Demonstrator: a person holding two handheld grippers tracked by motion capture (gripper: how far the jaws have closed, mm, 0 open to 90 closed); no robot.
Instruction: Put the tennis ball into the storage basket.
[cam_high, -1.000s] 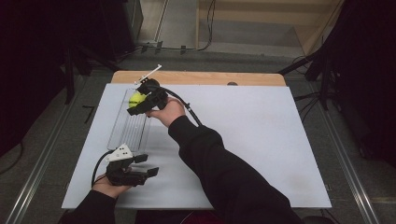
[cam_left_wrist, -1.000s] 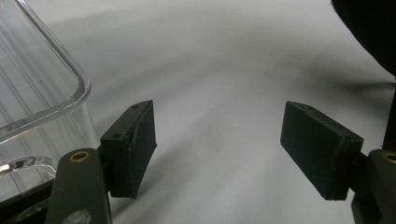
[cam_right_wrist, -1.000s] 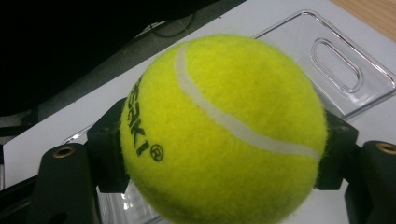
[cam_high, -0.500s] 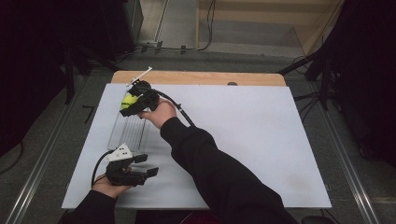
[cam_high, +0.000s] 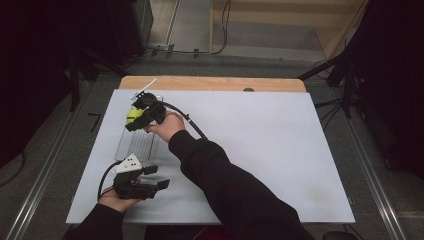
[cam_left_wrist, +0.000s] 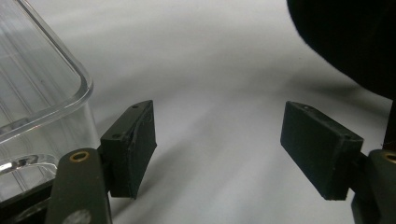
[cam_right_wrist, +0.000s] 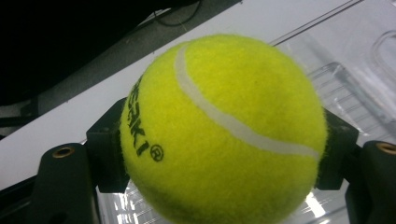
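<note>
White table cover (cam_high: 260, 150), wooden edge (cam_high: 210, 83), perhaps cables (cam_high: 200, 51) beyond

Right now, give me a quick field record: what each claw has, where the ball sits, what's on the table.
right claw: shut on the fuzzy yellow-green tennis ball
ball position: held above the clear ribbed plastic container, far-left part of the table
left claw: open, nothing between the pads, beside the container's near corner
surface: white table top

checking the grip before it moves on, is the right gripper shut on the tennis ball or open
Shut on it. In the right gripper view both jaws press the sides of the tennis ball; the right gripper holds it above the clear tray.
</note>
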